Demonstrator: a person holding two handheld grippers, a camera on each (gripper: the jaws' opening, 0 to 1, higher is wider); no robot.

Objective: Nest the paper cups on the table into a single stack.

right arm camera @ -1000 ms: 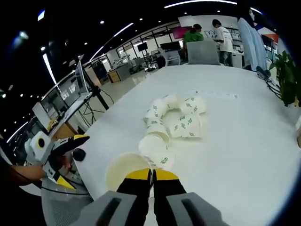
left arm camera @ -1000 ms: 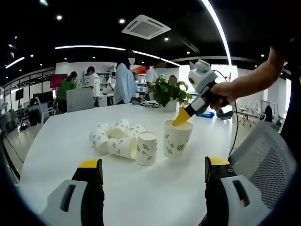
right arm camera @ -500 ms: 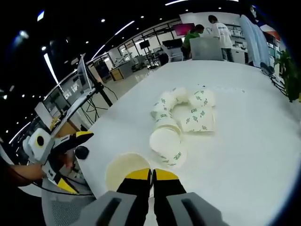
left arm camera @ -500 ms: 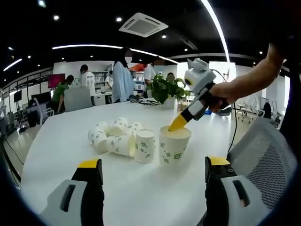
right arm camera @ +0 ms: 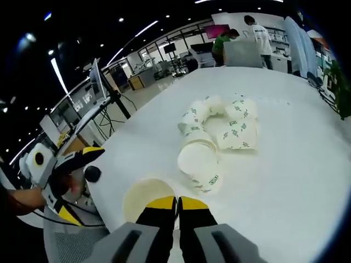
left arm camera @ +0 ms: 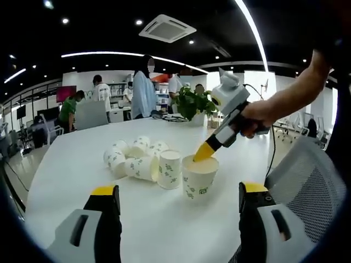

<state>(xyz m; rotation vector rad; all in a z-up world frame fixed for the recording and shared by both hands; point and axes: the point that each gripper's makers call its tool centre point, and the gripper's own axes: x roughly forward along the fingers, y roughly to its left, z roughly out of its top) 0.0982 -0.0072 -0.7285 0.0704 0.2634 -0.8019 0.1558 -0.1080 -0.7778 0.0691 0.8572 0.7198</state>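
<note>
My right gripper is shut on the rim of an upright white paper cup with green print. In the left gripper view this cup stands at or just above the table top, with the right gripper pinching its far rim. Beside it stands another upright cup. Behind that, several cups lie on their sides in a cluster. My left gripper is open with nothing between its jaws, low over the near table, and shows at the table's edge as left gripper.
The white table runs back to a potted plant. A mesh chair is at the right. People stand at the far end near a grey chair. The table's edge drops to open floor.
The right gripper has carried the held cup down and toward the near side, closer to the upright cup. The left gripper has stayed open and still.
</note>
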